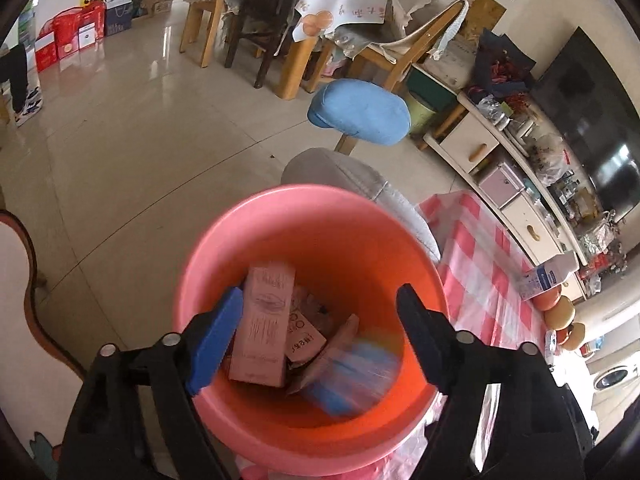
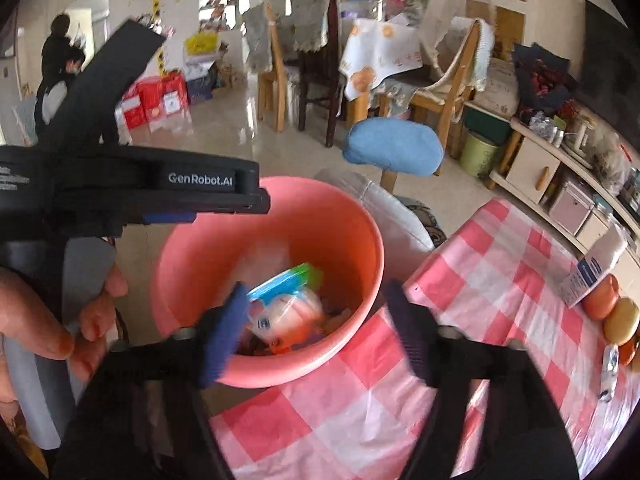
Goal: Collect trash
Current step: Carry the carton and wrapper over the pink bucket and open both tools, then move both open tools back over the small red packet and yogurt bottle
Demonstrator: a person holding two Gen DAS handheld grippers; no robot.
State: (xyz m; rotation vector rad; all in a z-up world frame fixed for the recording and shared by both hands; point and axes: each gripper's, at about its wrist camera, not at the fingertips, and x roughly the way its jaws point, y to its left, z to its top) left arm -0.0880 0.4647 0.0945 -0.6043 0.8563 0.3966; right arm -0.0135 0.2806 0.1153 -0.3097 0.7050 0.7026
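Several pieces of trash, including a pink cardboard carton (image 1: 266,324) and a blue-green packet (image 2: 286,280), already lie in the round pink plastic bucket (image 1: 320,208), above which both the left gripper (image 1: 320,338) and right gripper (image 2: 316,332) hang released and empty, while the checked table's white carton (image 2: 592,268) may remain.

Checked tablecloth (image 2: 500,280), carton (image 2: 596,268), fruit (image 2: 622,320)

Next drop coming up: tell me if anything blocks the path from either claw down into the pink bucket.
Nothing visible blocks it. Both the left claw and right claw hang open above the pink bucket, whose mouth is uncovered; only trash such as the pink box lies inside.
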